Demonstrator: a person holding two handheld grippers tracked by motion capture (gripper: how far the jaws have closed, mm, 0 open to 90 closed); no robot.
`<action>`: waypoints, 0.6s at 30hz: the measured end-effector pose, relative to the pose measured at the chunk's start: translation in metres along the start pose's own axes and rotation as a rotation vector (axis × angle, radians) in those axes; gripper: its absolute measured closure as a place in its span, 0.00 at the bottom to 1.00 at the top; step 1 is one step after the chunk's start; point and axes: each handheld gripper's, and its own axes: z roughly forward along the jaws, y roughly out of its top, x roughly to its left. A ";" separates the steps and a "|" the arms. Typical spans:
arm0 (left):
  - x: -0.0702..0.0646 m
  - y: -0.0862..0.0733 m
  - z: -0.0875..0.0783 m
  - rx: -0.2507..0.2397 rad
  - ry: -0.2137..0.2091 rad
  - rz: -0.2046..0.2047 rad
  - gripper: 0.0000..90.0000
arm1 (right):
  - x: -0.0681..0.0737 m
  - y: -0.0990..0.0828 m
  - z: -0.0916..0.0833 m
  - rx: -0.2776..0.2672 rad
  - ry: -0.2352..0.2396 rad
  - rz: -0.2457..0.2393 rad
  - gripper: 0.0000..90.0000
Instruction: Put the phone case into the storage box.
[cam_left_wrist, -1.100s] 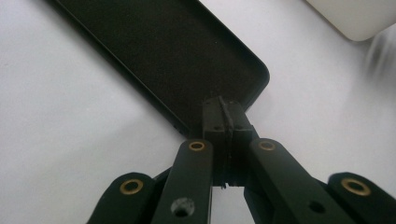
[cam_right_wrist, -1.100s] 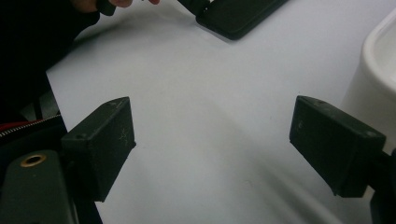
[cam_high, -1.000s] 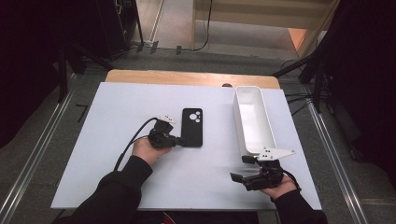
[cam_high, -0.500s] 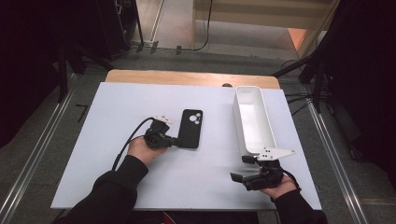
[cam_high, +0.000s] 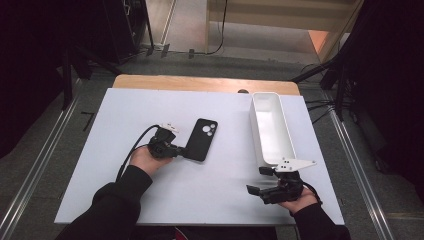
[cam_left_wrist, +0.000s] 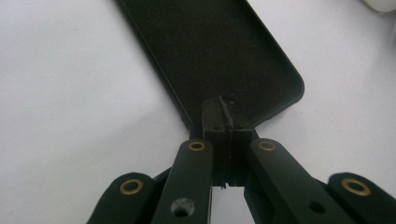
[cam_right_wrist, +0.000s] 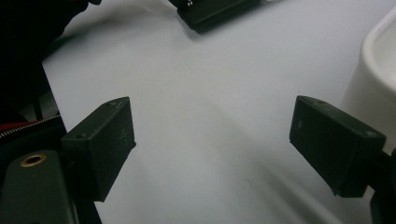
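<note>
With the left tool (cam_left_wrist: 227, 122) pinched shut on only the near edge of the black phone case (cam_high: 201, 139), which lies mid-frame on the white bench (cam_high: 125, 110), any lift could let it pivot or slip free, while the right tool (cam_high: 270, 186) waits open at lower right.
</note>
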 end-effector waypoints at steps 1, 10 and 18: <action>0.002 -0.001 -0.002 0.005 0.007 0.001 0.99 | 0.000 0.000 0.000 -0.001 0.000 0.001 0.14; 0.019 -0.013 -0.019 -0.005 0.031 -0.032 0.99 | 0.000 0.000 0.000 0.000 -0.001 0.001 0.14; 0.035 -0.022 -0.032 -0.019 0.054 -0.068 0.99 | 0.000 0.000 0.000 0.001 -0.002 0.003 0.14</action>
